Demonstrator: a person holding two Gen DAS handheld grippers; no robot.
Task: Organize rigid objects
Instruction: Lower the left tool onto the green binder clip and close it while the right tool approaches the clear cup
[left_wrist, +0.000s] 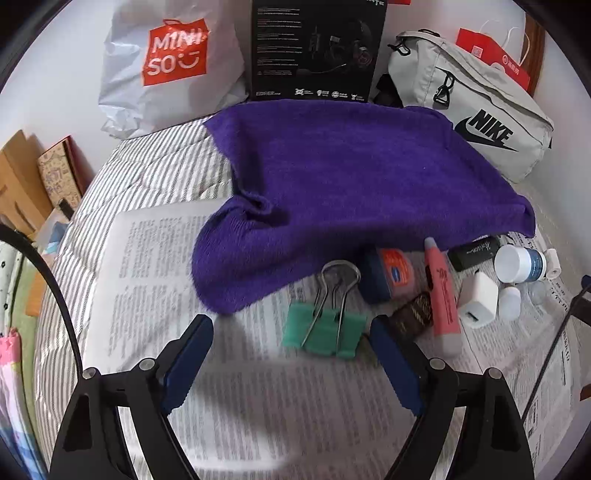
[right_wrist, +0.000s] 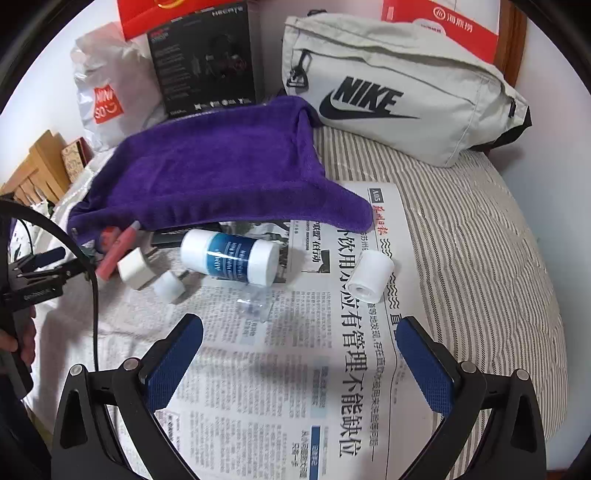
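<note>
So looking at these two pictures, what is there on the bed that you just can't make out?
- Left wrist view: the black item with script lettering runs under the purple towel; its far end is hidden.
- Left wrist view: the blue-and-orange object is partly under the towel's edge, label blurred.
- Right wrist view: the pink marker is half covered by the towel.
- Right wrist view: the small clear piece on the newspaper is too faint to identify.
</note>
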